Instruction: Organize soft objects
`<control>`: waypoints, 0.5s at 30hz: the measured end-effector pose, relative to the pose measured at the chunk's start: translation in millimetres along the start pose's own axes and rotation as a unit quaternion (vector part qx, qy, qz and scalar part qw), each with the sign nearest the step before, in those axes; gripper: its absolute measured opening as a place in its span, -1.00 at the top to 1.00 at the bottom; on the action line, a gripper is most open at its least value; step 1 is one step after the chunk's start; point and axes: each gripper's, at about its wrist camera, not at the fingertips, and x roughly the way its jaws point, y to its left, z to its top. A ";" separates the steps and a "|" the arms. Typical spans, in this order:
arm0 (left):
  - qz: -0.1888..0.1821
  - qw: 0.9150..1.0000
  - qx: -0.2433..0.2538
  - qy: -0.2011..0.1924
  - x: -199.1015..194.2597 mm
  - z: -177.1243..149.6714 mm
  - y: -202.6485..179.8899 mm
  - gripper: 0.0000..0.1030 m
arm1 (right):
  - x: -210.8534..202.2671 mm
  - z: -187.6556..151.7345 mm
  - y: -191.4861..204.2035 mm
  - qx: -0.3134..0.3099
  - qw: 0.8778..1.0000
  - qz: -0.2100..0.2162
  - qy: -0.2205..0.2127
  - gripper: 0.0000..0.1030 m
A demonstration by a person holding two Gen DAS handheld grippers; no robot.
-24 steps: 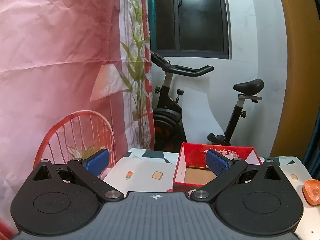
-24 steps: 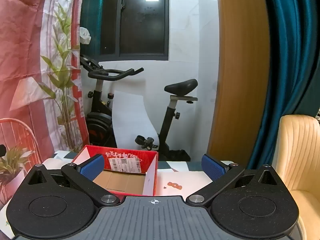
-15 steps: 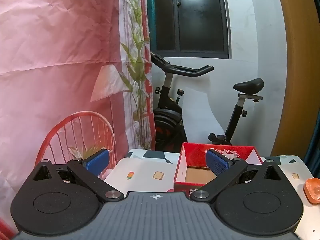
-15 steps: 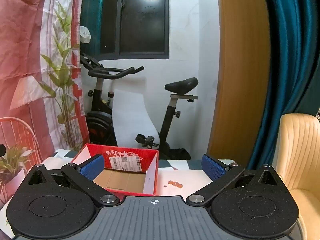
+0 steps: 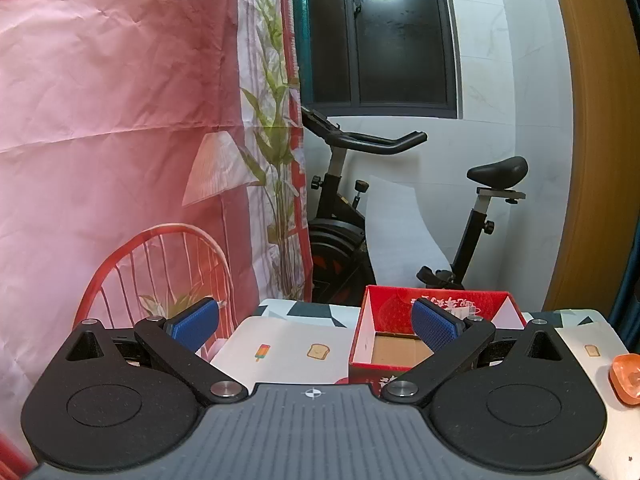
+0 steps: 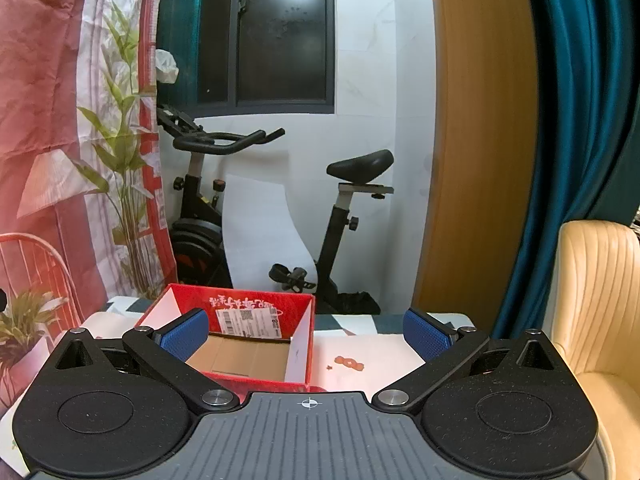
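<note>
An open red cardboard box (image 5: pixel 436 308) with a bare brown bottom stands on the patterned table; it also shows in the right wrist view (image 6: pixel 256 308). My left gripper (image 5: pixel 315 326) is open and empty, held above the table, with the box behind its right finger. My right gripper (image 6: pixel 305 334) is open and empty, with the box behind its left finger. An orange soft object (image 5: pixel 627 376) lies at the right edge of the left wrist view. No soft object lies in the box part that shows.
The table (image 5: pixel 288 344) has a white cloth with printed food pictures (image 6: pixel 350 363). An exercise bike (image 6: pixel 280 208) stands behind the table. A pink printed backdrop (image 5: pixel 100 120) hangs on the left. A cream chair (image 6: pixel 596 300) and a teal curtain (image 6: pixel 572 120) are on the right.
Both views have shifted slightly: the box sits a little lower and more of the table behind it shows. Both grippers stay open.
</note>
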 end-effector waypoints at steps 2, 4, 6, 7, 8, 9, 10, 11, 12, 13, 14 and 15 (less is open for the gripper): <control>0.000 1.000 0.000 -0.001 -0.1 -0.5 0.4 -1.00 | 1.4 2.0 -2.1 0.001 1.000 0.001 0.002 -0.99; 0.000 1.000 0.000 -0.001 -1.3 -0.8 0.4 -1.00 | 1.2 1.3 -2.0 0.001 1.000 0.001 0.002 -0.99; 0.000 1.000 0.000 -0.001 -1.3 -0.9 0.0 -1.00 | 1.2 2.3 -1.7 0.001 1.000 0.001 0.002 -0.99; 0.000 1.000 0.001 -0.001 -1.3 -0.9 -0.1 -1.00 | 1.3 2.3 -1.8 0.001 1.000 0.001 0.003 -0.99; 0.000 1.000 0.001 -0.001 -1.3 -0.9 0.1 -1.00 | 1.2 2.7 -1.8 0.001 1.000 0.001 0.003 -0.99; 0.000 1.000 0.001 -0.001 -1.3 -1.0 0.1 -1.00 | 1.5 1.6 -2.4 0.001 1.000 0.001 0.002 -0.99; 0.000 1.000 0.001 -0.001 -1.3 -1.0 0.0 -1.00 | 1.5 2.5 -2.2 0.001 1.000 0.001 0.003 -0.99; 0.000 1.000 0.001 -0.002 -1.3 -1.0 0.0 -1.00 | 1.6 2.2 -2.5 0.001 1.000 0.001 0.003 -0.99; 0.000 1.000 0.001 -0.001 -1.3 -0.9 0.1 -1.00 | 1.3 2.9 -2.4 0.001 1.000 0.001 0.003 -0.99; 0.000 1.000 0.001 -0.001 -1.3 -0.9 0.2 -1.00 | 1.8 1.9 -2.9 0.001 1.000 0.001 0.003 -0.99; 0.000 1.000 0.001 -0.001 -1.3 -1.0 0.2 -1.00 | 1.7 2.2 -2.7 0.001 1.000 0.001 0.004 -0.99; 0.000 1.000 0.001 -0.001 -1.3 -0.9 0.1 -1.00 | 1.4 3.0 -2.5 0.001 1.000 0.001 0.003 -0.99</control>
